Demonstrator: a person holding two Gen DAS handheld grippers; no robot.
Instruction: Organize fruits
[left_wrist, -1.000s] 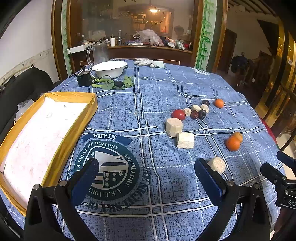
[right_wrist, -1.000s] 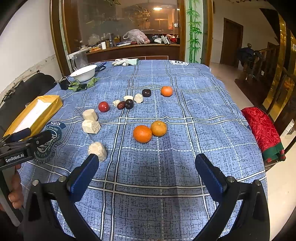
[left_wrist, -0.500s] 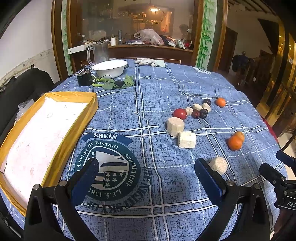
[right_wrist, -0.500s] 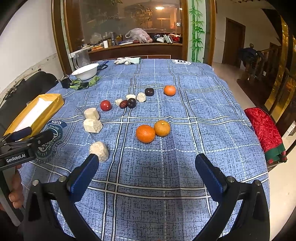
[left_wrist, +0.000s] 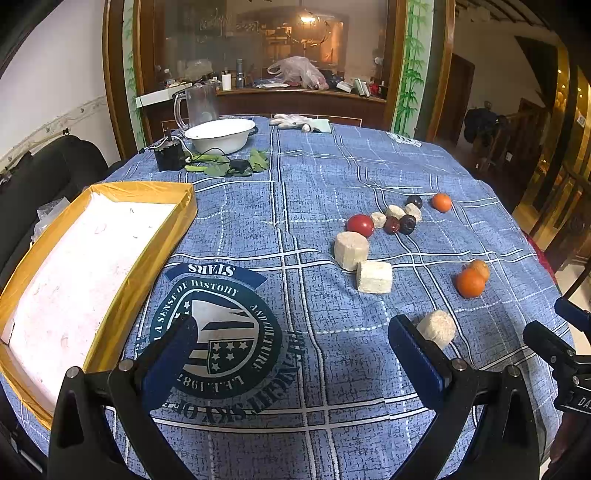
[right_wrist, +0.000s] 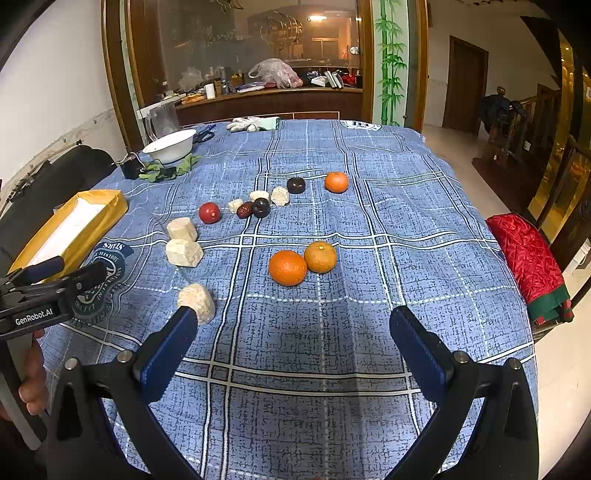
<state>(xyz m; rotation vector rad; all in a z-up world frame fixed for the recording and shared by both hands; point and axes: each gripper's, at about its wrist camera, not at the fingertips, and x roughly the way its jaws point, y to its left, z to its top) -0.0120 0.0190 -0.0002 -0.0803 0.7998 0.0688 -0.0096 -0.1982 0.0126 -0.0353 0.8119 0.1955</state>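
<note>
Fruits lie scattered on the blue checked tablecloth (right_wrist: 406, 229). Two oranges (right_wrist: 287, 267) sit side by side ahead of my right gripper (right_wrist: 291, 343), which is open and holds nothing. A third orange (right_wrist: 336, 182) lies farther back by a dark plum (right_wrist: 296, 185). A red tomato (left_wrist: 360, 225) and small dark fruits (left_wrist: 407, 223) cluster mid-table with pale cut chunks (left_wrist: 374, 277). My left gripper (left_wrist: 291, 354) is open over the cloth's round emblem, with one pale chunk (left_wrist: 437, 328) just beyond its right finger. A yellow-rimmed tray (left_wrist: 147, 254) sits at the left.
At the back left stand a white bowl (left_wrist: 221, 135), a glass jug (left_wrist: 199, 103), green leaves (left_wrist: 229, 166) and a black box (left_wrist: 169, 155). White gloves (left_wrist: 299, 122) lie at the far edge. A red cushioned chair (right_wrist: 528, 262) is on the right, a black chair (left_wrist: 48, 173) on the left.
Both grippers have drifted slightly forward and left over the table, still open; no fruit has moved.
</note>
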